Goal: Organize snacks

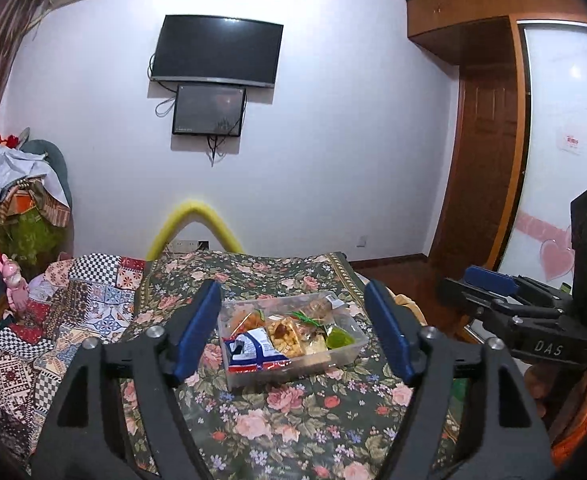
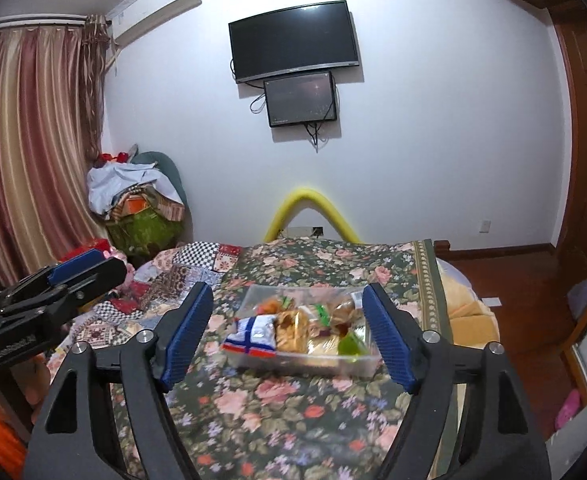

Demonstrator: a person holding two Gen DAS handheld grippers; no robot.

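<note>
A clear plastic box [image 1: 349, 354] [image 2: 353, 366] sits on a floral cloth and holds several snack packets. A blue, white and red packet [image 1: 253, 350] [image 2: 253, 334] lies at its left end, an orange-yellow packet [image 1: 283, 338] [image 2: 291, 330] beside it, and a green item [image 1: 339, 338] [image 2: 351, 346] at the right end. My left gripper [image 1: 293, 336] is open and empty, held above and in front of the box. My right gripper [image 2: 287, 334] is open and empty too, its fingers framing the box. Each gripper shows at the side of the other's view.
The floral cloth [image 1: 277, 420] covers a raised surface; a patchwork quilt [image 1: 73, 312] lies to its left. A yellow foam arch [image 1: 197, 224] stands behind. Two screens [image 1: 213, 76] hang on the wall. A pile of clothes [image 2: 133, 200] sits at the left, a wooden door [image 1: 485, 160] right.
</note>
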